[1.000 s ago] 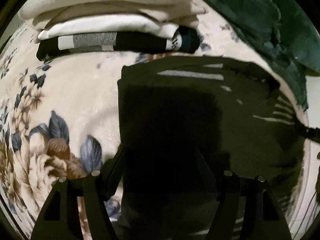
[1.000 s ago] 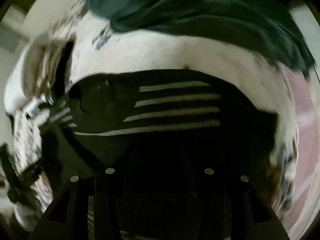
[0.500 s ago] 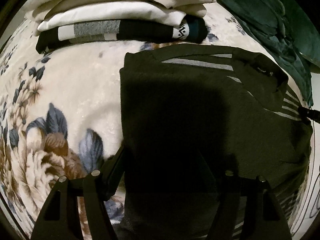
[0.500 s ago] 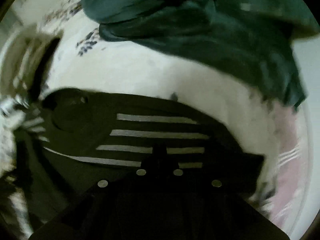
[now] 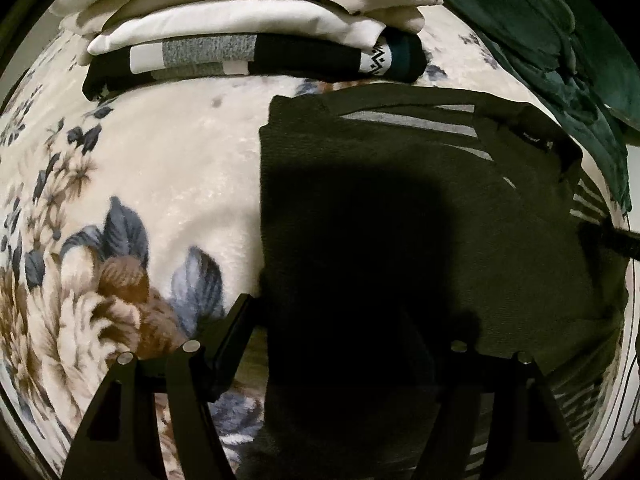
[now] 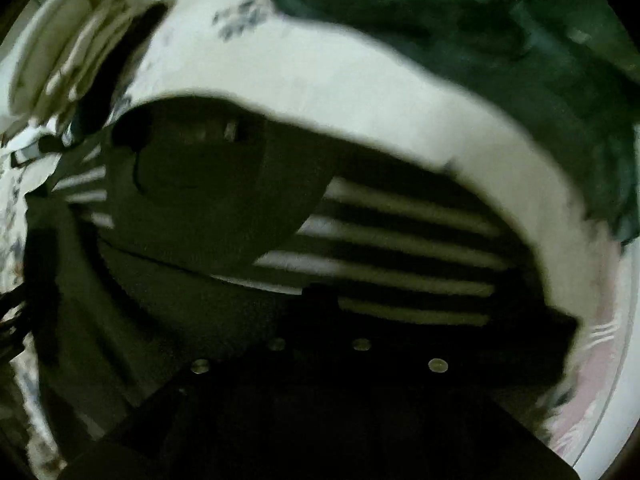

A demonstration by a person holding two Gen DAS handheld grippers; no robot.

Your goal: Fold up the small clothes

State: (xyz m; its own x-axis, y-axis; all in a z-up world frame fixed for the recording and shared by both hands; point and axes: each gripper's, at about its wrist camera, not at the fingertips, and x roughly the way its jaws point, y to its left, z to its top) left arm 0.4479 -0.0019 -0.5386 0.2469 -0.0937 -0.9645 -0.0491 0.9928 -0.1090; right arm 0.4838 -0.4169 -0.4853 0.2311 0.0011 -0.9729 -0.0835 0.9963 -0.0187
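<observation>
Left wrist view: dark olive knit garment with pale grey stripes [image 5: 400,208] lies flat on the cream plush blanket printed with blue and brown flowers [image 5: 160,184], one long edge running straight, the striped part turned in at the far corner; reads as a fold partly made. Left gripper [image 5: 352,344] points steeply down over the near end of the garment, jaws wide, one finger over the blanket and one over the cloth, nothing pinched; likely hovering to pin or take that end. Right wrist view, blurred: right gripper [image 6: 320,300] has its jaws drawn together at the striped edge, apparently nipping a thin layer of the cloth, though the shadow hides the contact itself. A grip there would suit carrying the striped side across the body of the garment. Beyond the garment, stack of folded clothes, cream on top and black with grey and white blocks beneath [image 5: 248,36], sits near the far edge of the blanket, probably the finished pile. Crumpled dark green fabric [image 5: 560,60] lies heaped to the far right, apart from the garment.
</observation>
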